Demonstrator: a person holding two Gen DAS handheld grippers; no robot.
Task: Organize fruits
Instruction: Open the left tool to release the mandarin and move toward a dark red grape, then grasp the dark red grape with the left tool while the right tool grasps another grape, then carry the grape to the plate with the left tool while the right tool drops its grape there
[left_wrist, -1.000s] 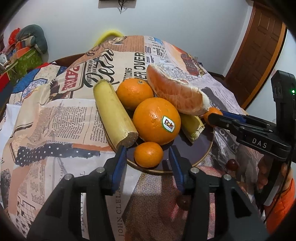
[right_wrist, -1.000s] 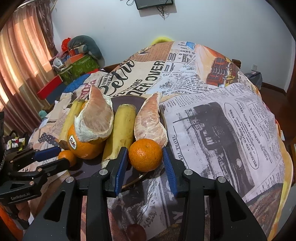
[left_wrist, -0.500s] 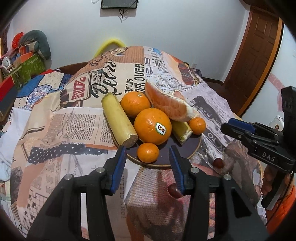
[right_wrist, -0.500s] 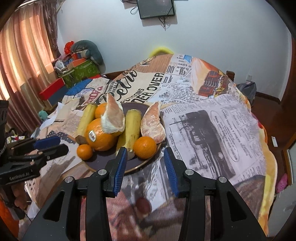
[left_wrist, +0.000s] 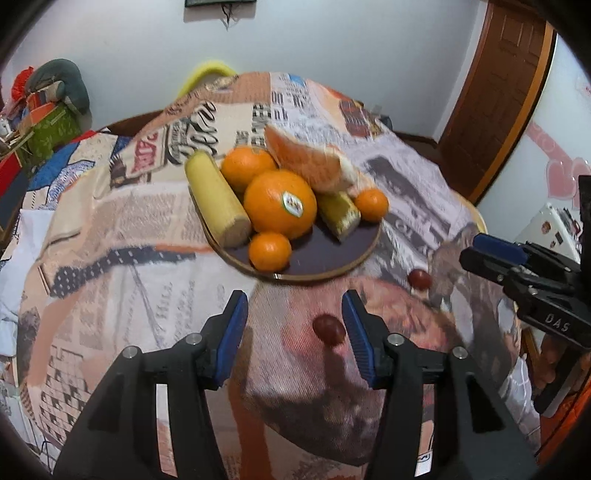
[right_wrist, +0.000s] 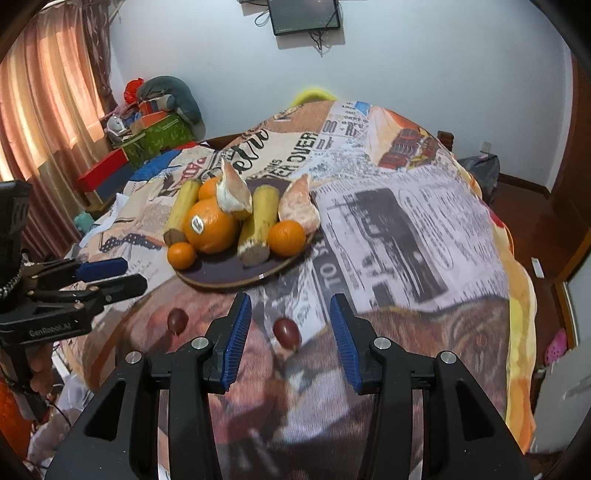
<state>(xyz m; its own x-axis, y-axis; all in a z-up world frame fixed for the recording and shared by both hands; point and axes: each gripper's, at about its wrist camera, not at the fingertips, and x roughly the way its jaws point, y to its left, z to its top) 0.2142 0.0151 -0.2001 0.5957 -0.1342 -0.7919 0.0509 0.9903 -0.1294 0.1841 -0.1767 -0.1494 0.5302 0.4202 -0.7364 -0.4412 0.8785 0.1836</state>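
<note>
Right now the fruit sits piled on a dark round plate (left_wrist: 325, 264) in the middle of the table. A big orange (left_wrist: 280, 204) with a sticker is in the middle of the pile. A small orange (left_wrist: 269, 251) lies at its 6 o'clock, by the plate's near rim. Another orange (left_wrist: 246, 168) sits at its 11 o'clock, and a small one (left_wrist: 371, 204) at its 3 o'clock. A banana piece (left_wrist: 216, 199) lies at the big orange's 9 o'clock. Its long way runs from 11 o'clock down to 5 o'clock, and its cut brown end points at the camera. A second banana piece (left_wrist: 339, 214) pokes out from under the pile, cut end toward 5 o'clock. A peeled pomelo slice (left_wrist: 314, 162) leans on top, long way running from 10 to 4 o'clock. In the right wrist view a second pomelo slice (right_wrist: 298, 206) stands almost upright, tip up at 12 o'clock.

Two dark red grapes lie off the plate on the cloth. One grape (left_wrist: 328, 328) is just by the left gripper's (left_wrist: 293, 334) right finger. The other grape (right_wrist: 286, 332) shows between the fingers of the right gripper (right_wrist: 290, 334). Both claws have just been spreading wider. Nothing is pinched in either one.

A tablecloth (right_wrist: 406, 229) printed like old newspapers covers the table. Behind it is a white wall with a screen (right_wrist: 304, 14) at 12 o'clock. Pink curtains (right_wrist: 40, 122) hang at 9 o'clock, and a brown door (left_wrist: 498, 92) is at 2 o'clock in the left view.
</note>
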